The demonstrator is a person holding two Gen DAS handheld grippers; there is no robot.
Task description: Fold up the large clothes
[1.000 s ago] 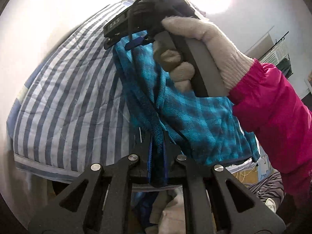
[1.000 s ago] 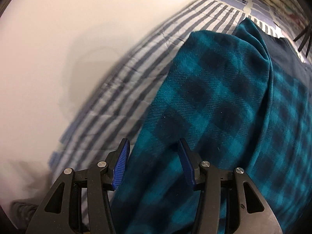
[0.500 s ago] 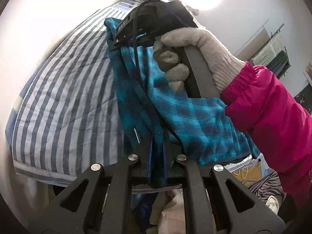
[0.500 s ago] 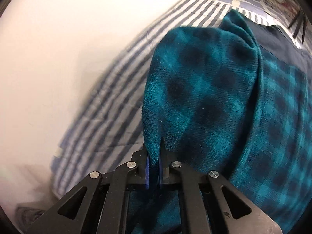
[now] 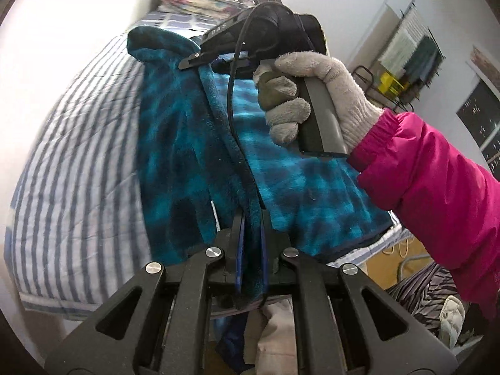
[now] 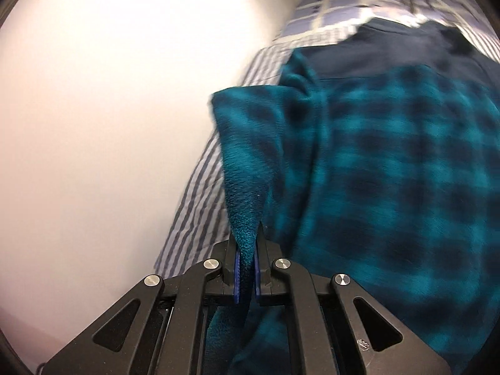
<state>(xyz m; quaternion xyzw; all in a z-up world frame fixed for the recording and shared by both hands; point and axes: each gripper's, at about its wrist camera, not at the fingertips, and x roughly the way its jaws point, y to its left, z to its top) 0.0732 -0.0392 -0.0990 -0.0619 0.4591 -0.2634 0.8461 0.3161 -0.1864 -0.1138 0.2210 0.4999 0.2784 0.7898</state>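
Fleece garment (image 5: pixel 175 143), teal with dark checks, lay draped over a blue-and-white striped bed sheet (image 5: pixel 78 168) in the left wrist view, beside a pale wall. The left gripper (image 5: pixel 251 250) was clamped tight on a fold of the fleece. Farther along that edge, the right gripper (image 5: pixel 200 59), held by a gloved hand (image 5: pixel 312 93) in a pink sleeve (image 5: pixel 437 193), pinched the cloth as well. A drying rack with hanging laundry stood blurred at the far right; a heap of clothes below was cut off by the frame.

In the right wrist view, the right gripper (image 6: pixel 246 268) was closed on a fleece corner (image 6: pixel 250 187), lifted off the sheet (image 6: pixel 200 206). A dark navy panel (image 6: pixel 390 53) of the garment lay beyond, blurred.
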